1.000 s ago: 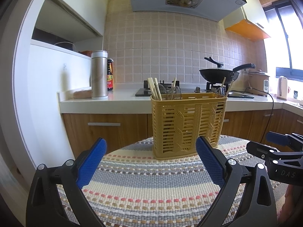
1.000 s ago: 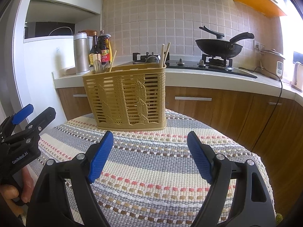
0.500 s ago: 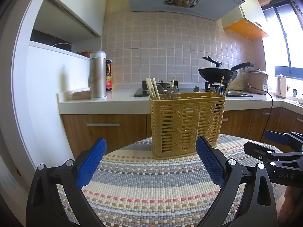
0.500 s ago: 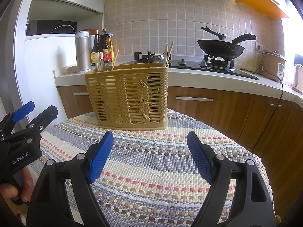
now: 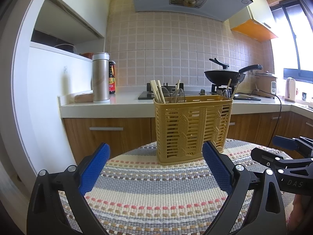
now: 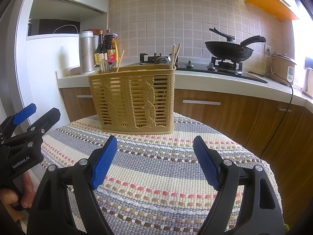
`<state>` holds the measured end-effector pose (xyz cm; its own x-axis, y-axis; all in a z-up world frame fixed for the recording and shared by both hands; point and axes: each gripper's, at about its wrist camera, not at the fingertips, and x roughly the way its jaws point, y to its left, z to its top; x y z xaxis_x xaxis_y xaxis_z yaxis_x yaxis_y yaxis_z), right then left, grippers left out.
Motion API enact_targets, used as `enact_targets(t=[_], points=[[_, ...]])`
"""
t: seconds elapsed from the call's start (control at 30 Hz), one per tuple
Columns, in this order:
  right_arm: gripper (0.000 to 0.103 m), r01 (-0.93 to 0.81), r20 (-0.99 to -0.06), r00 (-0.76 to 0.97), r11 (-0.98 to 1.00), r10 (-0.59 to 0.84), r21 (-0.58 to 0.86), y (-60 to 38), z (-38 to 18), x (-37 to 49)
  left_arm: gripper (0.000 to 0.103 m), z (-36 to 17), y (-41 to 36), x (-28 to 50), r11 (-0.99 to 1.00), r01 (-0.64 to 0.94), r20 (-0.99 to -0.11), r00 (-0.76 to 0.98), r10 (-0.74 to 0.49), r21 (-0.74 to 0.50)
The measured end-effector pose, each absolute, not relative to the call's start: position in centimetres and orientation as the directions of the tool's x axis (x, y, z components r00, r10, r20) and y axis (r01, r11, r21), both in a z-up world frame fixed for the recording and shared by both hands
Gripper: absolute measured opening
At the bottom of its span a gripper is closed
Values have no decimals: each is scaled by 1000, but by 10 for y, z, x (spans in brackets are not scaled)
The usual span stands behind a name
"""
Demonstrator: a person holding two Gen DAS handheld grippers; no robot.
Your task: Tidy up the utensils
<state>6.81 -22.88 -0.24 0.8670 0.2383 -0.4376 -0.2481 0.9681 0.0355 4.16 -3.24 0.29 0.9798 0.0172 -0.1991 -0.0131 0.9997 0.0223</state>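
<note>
A tan plastic utensil basket [image 5: 192, 126] stands upright on a striped woven mat [image 5: 152, 193], and it shows in the right wrist view [image 6: 134, 99] too. Wooden chopsticks [image 5: 157, 94] and spoons [image 5: 179, 95] stick up from its compartments; in the right wrist view chopsticks [image 6: 174, 55] rise at its right end. My left gripper [image 5: 156, 168] is open and empty, short of the basket. My right gripper [image 6: 155, 160] is open and empty, also short of it. Each gripper shows at the edge of the other's view.
Behind the round table runs a white kitchen counter [image 5: 125, 105] with wooden drawers. On it stand a steel thermos [image 5: 100, 78], sauce bottles [image 6: 109, 47], a gas hob with a black wok [image 6: 228, 49], a rice cooker [image 6: 281, 66] and a kettle [image 5: 290, 90].
Both grippers have tilted down slightly, so the basket and counter sit a little higher in the views. Both stay open and empty.
</note>
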Motion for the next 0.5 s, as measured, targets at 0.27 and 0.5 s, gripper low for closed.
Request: enact_targets(t=[0.27, 0.5], points=[[76, -240, -439, 869, 970, 229, 32, -230, -3, 69, 93, 3, -32, 43, 999, -26, -198, 980, 30, 27], [76, -241, -440, 870, 970, 223, 14, -228, -3, 69, 93, 3, -30, 44, 999, -30, -206, 978, 33, 20]])
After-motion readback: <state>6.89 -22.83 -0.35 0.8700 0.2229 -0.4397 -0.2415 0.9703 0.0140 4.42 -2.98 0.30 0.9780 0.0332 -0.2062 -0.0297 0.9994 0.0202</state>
